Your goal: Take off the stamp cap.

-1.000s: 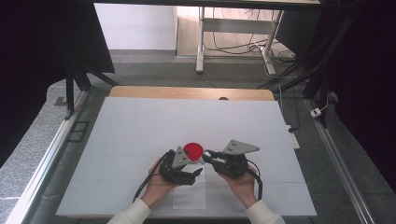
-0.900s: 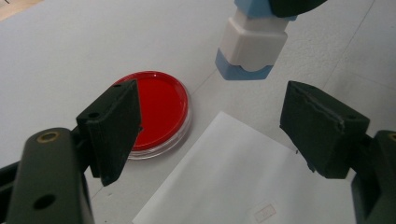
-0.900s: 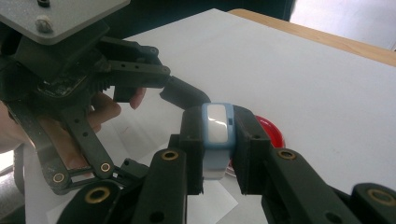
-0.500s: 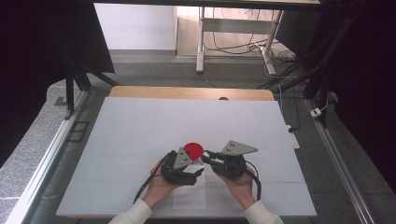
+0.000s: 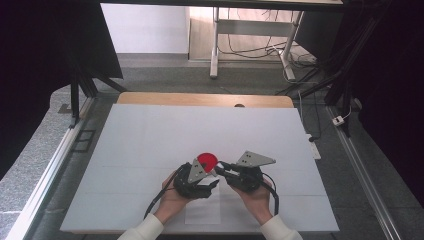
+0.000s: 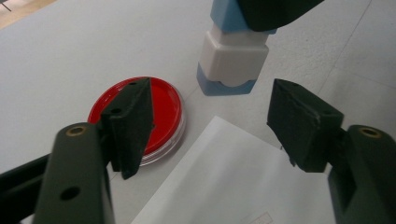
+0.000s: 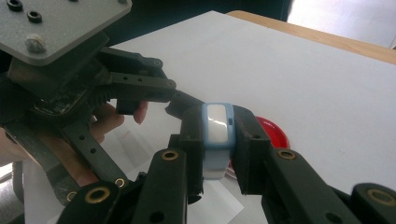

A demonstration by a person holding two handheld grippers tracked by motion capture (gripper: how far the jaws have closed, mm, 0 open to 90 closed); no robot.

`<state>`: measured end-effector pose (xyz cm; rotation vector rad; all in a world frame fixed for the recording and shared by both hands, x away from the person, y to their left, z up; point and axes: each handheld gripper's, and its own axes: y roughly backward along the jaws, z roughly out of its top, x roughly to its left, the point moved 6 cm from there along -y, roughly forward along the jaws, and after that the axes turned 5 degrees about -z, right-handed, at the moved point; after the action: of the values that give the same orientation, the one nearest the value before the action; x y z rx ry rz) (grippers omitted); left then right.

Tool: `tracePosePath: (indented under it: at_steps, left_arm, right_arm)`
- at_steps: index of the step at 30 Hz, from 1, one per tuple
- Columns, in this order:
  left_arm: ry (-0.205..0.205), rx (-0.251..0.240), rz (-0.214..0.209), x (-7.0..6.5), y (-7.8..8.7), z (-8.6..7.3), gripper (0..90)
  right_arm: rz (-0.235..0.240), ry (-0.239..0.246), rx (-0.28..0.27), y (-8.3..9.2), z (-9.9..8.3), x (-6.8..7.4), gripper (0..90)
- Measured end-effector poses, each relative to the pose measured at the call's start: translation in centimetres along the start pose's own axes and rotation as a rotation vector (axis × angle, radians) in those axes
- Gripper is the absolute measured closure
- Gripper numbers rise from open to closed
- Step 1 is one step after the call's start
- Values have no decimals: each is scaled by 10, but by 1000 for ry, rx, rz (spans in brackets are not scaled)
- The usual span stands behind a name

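A small white-and-blue block (image 7: 217,135) is clamped between the fingers of my right gripper (image 7: 217,126), which is shut on it. In the left gripper view the block (image 6: 231,60) hangs down from above, its lower end just over the table. My left gripper (image 6: 210,100) faces it; its jaws have just been closing, and the block's lower end sits level with their tips, untouched by the pads. A round dish with a red lid (image 6: 161,109) lies on the table to the left of the block. In the high view the dish (image 5: 206,160) sits just beyond both grippers (image 5: 214,176) (image 5: 222,168).
A white sheet of paper (image 5: 202,212) lies under the hands near the front edge of the white table (image 5: 150,130). A wooden strip (image 5: 200,99) runs along the table's far edge. Floor, table legs and cables lie beyond it.
Both hands have kept their place near the red dish. The left gripper's jaws look slightly narrower than before.
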<state>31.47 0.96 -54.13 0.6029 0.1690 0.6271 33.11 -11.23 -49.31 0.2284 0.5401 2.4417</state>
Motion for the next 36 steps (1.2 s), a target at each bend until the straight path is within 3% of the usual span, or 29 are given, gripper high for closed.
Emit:
tracePosePath:
  at_steps: [5, 13, 23, 36]
  left_arm:
    - [-21, -9, 5, -1, 0, 0, 432]
    - [-52, -23, 17, -3, 1, 2, 531]
    - [-79, -26, 30, -5, 0, 2, 569]
    - [-100, -22, 48, -5, 0, 1, 631]
  right_arm:
    - [3, 0, 6, -1, 0, 2, 747]
    - [7, -39, -6, 0, 1, 2, 748]
    - [-4, -94, -16, 0, 0, -1, 747]
    - [-4, -94, -14, -2, -1, 0, 746]
